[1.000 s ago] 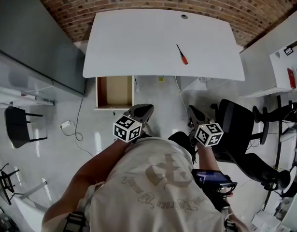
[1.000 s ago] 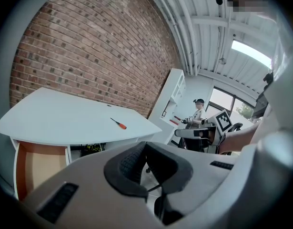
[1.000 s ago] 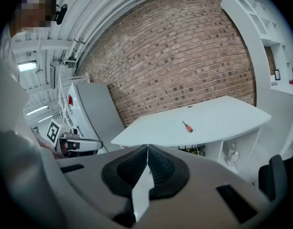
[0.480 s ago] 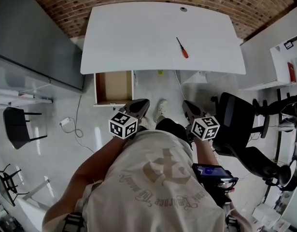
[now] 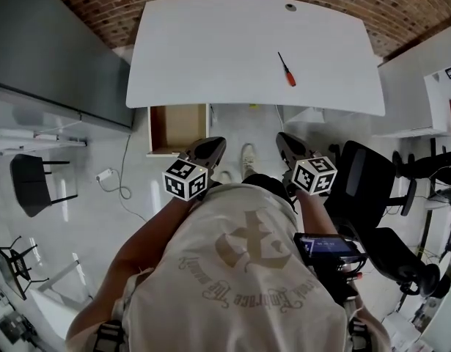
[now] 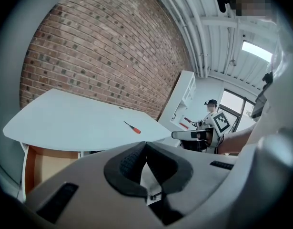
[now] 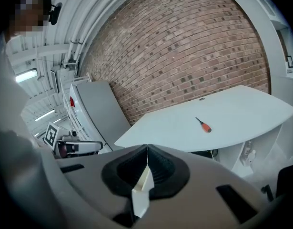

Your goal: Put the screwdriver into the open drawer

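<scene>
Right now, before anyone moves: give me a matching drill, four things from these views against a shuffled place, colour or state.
Things:
1. screwdriver
2. drawer
3. right gripper
4. office chair

Place, colour or state:
A. pulled open below the left end of the table
B. lying on the white tabletop
C. black
D. fingers shut, nothing between them

Pairs: 1-B, 2-A, 3-D, 4-C
</scene>
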